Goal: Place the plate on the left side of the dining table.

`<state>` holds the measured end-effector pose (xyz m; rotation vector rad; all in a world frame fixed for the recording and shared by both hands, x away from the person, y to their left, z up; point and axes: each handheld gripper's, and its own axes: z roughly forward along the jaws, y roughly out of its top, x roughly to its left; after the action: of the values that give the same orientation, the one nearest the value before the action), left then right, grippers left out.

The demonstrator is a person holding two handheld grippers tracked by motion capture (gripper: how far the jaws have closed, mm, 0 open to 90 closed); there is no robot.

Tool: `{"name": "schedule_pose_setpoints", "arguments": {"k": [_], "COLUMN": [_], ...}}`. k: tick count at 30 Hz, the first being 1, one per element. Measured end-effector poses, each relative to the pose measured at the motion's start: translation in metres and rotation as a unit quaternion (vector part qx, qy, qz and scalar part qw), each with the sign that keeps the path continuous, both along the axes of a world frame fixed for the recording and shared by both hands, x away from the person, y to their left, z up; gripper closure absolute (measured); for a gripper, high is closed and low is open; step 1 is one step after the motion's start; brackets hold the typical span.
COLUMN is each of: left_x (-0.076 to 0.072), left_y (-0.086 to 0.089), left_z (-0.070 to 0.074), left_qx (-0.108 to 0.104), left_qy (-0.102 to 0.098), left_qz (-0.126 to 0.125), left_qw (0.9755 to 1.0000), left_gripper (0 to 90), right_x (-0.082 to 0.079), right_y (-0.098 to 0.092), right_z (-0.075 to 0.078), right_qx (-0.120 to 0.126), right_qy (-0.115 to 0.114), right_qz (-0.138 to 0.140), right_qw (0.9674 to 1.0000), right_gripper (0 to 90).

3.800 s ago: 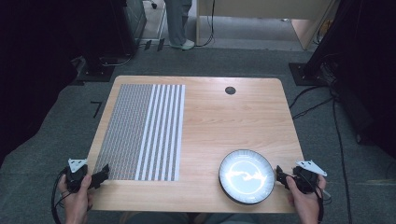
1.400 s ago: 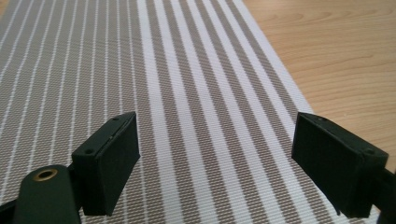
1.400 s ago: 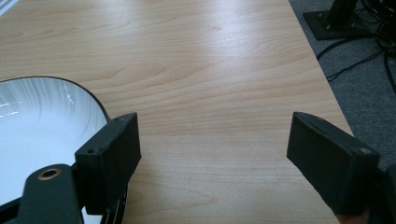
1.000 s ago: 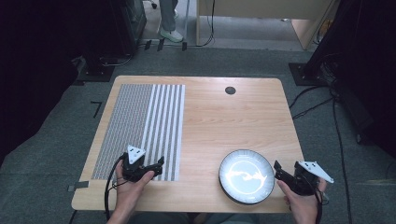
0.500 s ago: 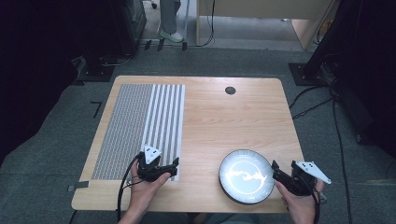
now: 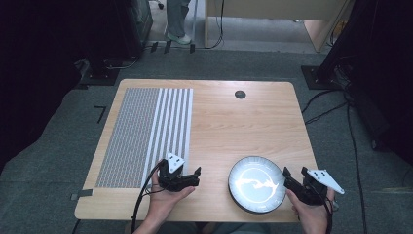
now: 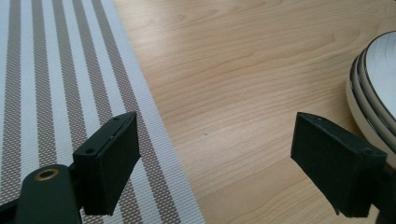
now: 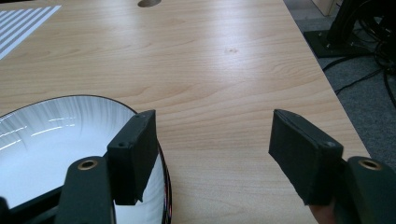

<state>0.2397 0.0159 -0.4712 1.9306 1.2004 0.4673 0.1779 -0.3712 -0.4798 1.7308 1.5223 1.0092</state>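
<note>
left gripper [image 6: 194,176] moved toward one plate [image 6: 257,184], one placemat [image 6: 146,136]

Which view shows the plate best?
The high view: the whole round plate is seen near the right gripper. The right gripper view shows its right half, the left gripper view just its stacked-looking rim.

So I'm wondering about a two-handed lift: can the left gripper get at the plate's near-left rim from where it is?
Probably yes. The left gripper is open beside the striped mat, and bare table lies between it and the plate. The right gripper is at the opposite rim, not in its path.
</note>
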Motion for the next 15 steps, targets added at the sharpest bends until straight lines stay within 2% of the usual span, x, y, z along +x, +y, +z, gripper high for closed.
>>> {"name": "schedule_pose_setpoints", "arguments": {"k": [8,15], "left_x": [0.001,-0.001], "left_y": [-0.01,-0.023], "left_z": [0.001,0.002], "left_qx": [-0.006,-0.015], "left_qy": [0.004,0.006], "left_qz": [-0.004,-0.022], "left_qw": [1.0,0.9996], "left_gripper": [15.9,17.0], "right_x": [-0.001,-0.002], "right_y": [0.002,0.005], "right_z": [0.001,0.001], "right_qx": [0.0,-0.002], "right_qy": [-0.004,-0.004], "right_qz": [0.003,0.008], "right_qw": [1.0,1.0], "right_gripper": [37.3,37.4]}}
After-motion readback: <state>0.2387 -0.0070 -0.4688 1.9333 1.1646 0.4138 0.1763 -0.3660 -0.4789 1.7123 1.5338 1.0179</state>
